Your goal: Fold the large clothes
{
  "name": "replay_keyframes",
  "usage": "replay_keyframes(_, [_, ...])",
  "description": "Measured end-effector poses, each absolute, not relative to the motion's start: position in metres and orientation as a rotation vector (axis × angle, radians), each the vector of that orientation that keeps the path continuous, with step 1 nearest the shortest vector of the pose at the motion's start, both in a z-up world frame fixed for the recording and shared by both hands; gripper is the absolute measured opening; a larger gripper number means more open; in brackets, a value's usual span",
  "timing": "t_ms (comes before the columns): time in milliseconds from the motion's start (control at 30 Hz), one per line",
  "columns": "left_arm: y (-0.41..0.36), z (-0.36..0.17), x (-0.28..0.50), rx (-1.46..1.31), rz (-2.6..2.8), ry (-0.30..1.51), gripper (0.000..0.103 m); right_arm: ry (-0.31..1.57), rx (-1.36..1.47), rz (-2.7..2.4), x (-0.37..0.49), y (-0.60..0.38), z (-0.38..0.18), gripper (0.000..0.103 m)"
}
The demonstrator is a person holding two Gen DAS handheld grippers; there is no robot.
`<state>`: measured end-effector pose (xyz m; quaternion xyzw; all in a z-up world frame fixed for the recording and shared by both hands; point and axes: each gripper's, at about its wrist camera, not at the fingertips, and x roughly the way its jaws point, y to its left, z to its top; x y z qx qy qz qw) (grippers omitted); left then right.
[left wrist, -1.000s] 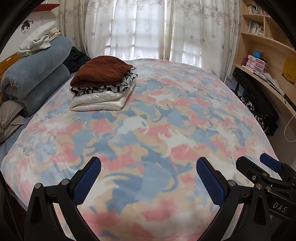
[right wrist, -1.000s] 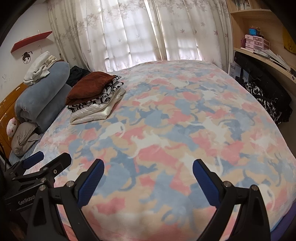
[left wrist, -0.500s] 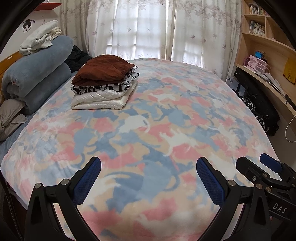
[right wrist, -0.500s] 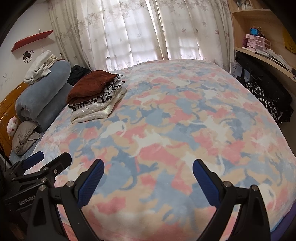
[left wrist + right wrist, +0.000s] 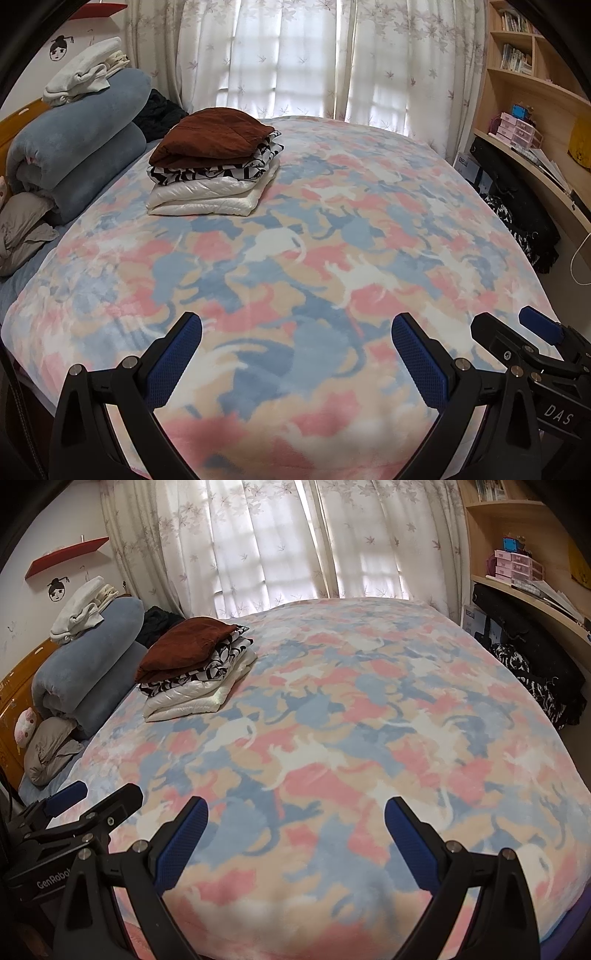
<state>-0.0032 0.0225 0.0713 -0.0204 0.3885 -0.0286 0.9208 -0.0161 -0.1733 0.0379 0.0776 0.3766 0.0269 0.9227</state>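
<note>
Fleece blanket (image 5: pixel 295 258), pink/blue/cream cat print, covers the bed w/ nothing spread on it. Your left gripper (image 5: pixel 295 354) hovers over the near edge, jaws wide apart, holding nothing. Right gripper (image 5: pixel 295 834) sits just beside it, same height, also spread wide & empty.

The clothes are in one stack (image 5: pixel 212 166) toward the far left corner of the bed: brown piece on top, black-and-white print under it, white puffy items at the bottom. All look folded already. The stack lies well apart from both grippers.

Other stuff: rolled blue quilt (image 5: pixel 74 147) along the left edge by the headboard w/ white cloth on top; dark heap (image 5: pixel 517 210) off the right edge, under the shelves – can't tell if it's clothing for you.

Step, as I read it: you're between garments – one is done & stacked, no new one is laid out. Next move probably calls for fetching an unfolded item, spreading it flat mid-bed, then gripping two corners, one per gripper. Nothing unfolded is clearly in view, so you'd likely need to look outside the frame.
</note>
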Motion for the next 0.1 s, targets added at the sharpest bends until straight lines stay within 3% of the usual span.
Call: replay_keyframes(100, [0.0255, 0.0687, -0.0054, -0.05, -0.054, 0.804, 0.102, 0.776, 0.153, 0.054, -0.0166, -0.1718, 0.0372, 0.097])
